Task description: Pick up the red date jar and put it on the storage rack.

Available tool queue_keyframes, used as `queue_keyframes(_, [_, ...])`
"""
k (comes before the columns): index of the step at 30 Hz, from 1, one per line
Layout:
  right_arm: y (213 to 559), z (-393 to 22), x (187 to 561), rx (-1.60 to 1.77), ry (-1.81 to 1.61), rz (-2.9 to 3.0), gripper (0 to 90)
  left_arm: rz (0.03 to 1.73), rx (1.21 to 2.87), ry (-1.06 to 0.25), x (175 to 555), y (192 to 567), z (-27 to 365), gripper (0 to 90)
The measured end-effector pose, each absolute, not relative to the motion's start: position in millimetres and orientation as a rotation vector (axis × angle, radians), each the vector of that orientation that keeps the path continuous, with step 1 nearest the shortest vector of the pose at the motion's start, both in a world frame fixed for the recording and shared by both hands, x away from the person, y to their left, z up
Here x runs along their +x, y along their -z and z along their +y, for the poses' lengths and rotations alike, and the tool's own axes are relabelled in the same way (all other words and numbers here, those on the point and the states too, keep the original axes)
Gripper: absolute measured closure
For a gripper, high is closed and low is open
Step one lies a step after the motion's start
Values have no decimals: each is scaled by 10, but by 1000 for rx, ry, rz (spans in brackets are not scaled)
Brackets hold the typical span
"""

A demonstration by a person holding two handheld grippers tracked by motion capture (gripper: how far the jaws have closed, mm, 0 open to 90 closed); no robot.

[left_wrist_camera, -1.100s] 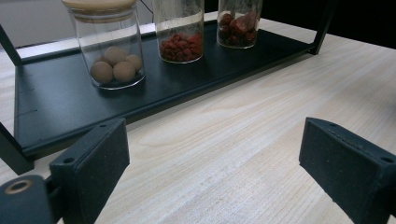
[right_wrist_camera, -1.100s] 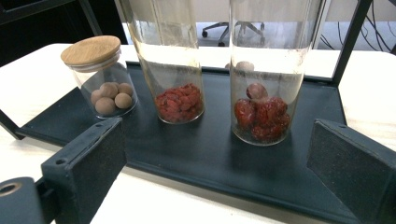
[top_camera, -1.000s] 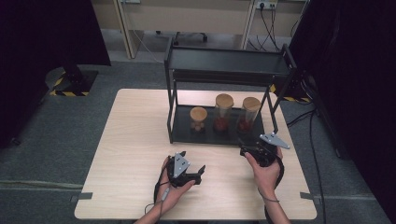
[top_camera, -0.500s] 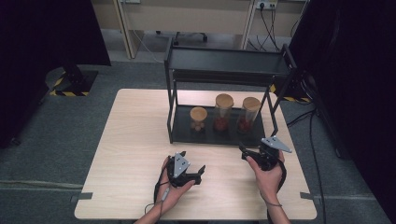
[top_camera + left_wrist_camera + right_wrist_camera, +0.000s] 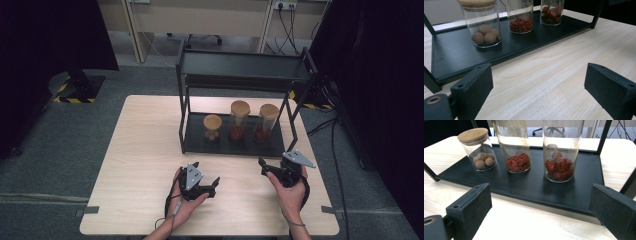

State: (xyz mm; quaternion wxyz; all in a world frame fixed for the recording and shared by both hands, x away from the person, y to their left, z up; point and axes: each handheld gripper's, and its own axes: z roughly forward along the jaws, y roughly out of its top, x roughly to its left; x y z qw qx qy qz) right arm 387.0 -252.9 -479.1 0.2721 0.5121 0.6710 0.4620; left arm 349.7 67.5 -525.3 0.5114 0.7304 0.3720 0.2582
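Note:
A black two-tier rack (image 5: 235, 147) stands on the wooden table. Three lidded glass jars stand in a row on its lower shelf. The short jar (image 5: 212, 127) (image 5: 485, 27) (image 5: 479, 150) holds tan balls. The tall middle jar (image 5: 239, 120) (image 5: 520, 20) (image 5: 516, 152) holds small red berries. The tall right jar (image 5: 267, 122) (image 5: 551, 12) (image 5: 560, 157) holds larger red fruits. My left gripper (image 5: 206, 173) (image 5: 541, 85) rests open on the table in front of the rack, holding nothing. My right gripper (image 5: 272, 161) (image 5: 541, 205) is open too, facing the shelf's right half from just before its front edge.
The rack's upper shelf (image 5: 245, 65) overhangs the jars, and its thin posts (image 5: 602, 135) frame the lower shelf. Bare tabletop (image 5: 145, 145) lies left of the rack. Dark curtains and floor cables surround the table.
My right gripper has drifted slightly back toward the near edge and to the right. The left gripper and the jars have not moved.

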Motion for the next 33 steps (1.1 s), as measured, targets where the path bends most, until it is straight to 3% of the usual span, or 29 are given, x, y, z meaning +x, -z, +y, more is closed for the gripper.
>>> queue_keyframes(33, [4922,-2693,3672,1401,-1208,1823,52,895,1757,-622,3496,5253,675,80])
